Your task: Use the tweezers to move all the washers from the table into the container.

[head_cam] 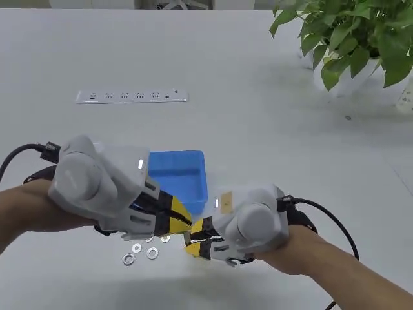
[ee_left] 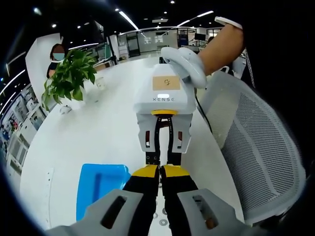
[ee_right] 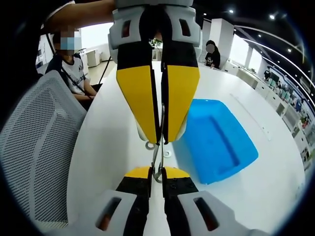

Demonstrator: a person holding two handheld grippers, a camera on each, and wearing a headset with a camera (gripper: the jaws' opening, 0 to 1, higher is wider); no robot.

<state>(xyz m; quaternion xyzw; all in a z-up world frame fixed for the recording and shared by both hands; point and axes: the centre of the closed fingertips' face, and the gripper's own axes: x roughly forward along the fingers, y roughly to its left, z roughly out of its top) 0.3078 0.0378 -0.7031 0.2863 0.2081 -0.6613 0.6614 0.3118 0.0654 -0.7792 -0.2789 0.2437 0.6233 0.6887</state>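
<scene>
My left hand-held gripper [ee_left: 160, 170] and right hand-held gripper [ee_right: 157, 173] meet tip-to-tip, both narrow on the tweezers [ee_right: 157, 158] spanning them, while the washers [head_cam: 151, 253] lie on the table [head_cam: 258, 129] under the left one, near the blue container [head_cam: 177, 171].

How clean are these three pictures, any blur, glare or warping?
Head view: soft even light, sharp, faint shadow on the table by the washers. Left gripper view: fisheye curves the ceiling lights. Right gripper view: the tweezers are crisp, the blue container bowed.
</scene>
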